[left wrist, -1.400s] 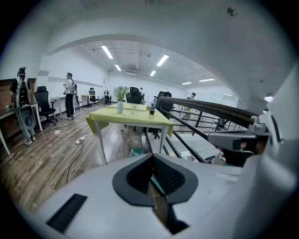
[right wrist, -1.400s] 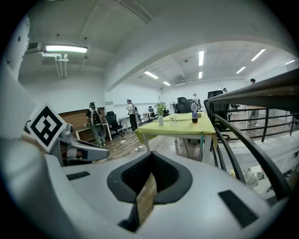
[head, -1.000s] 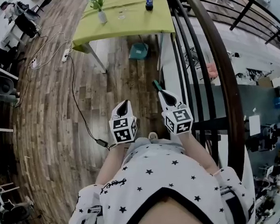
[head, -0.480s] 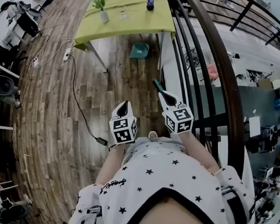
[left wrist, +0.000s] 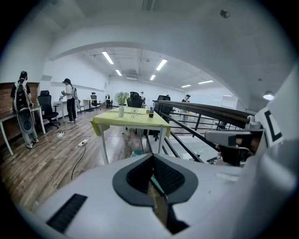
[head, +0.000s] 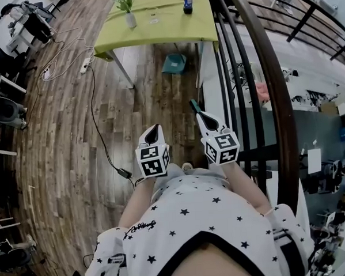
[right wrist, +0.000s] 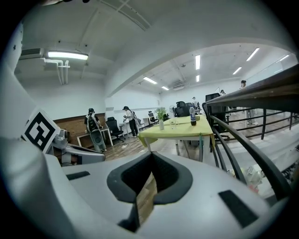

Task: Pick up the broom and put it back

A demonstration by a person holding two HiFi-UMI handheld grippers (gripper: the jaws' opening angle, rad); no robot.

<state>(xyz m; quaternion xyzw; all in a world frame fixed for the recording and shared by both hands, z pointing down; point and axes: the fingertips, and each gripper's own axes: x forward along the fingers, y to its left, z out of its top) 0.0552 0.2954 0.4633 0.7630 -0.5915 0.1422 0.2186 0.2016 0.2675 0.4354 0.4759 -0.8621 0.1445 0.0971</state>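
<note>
Close in by the chest, the left gripper [head: 155, 129] and right gripper [head: 202, 117] sit side by side, noses tipped a little down over the wooden floor [head: 63, 146]. Both have their jaws drawn together with nothing between them.

Just past the right gripper's tip, by the foot of the railing [head: 274, 100], a dark-green stub [head: 193, 105] pokes out. I judge it may be the end of the broom handle, but most of it is hidden, so I can't place the broom for certain. Further on, a teal pan [head: 173, 63] sits under the table [head: 161, 28], which carries a vase [head: 130, 18], a glass [head: 153, 18] and a bottle [head: 187, 2].

My worries: going in with closed jaws would only nudge the handle and roll it under the railing. A long handle swung up near the table could sweep the glassware off. The cable [head: 97, 127] trailing across the floor is a snag for feet or bristles.

Only the head view gives me the floor layout, the cable and the stub. Only the gripper views show the jaw faces meeting, and the left one also shows people [left wrist: 69, 100] at desks far down the room.
</note>
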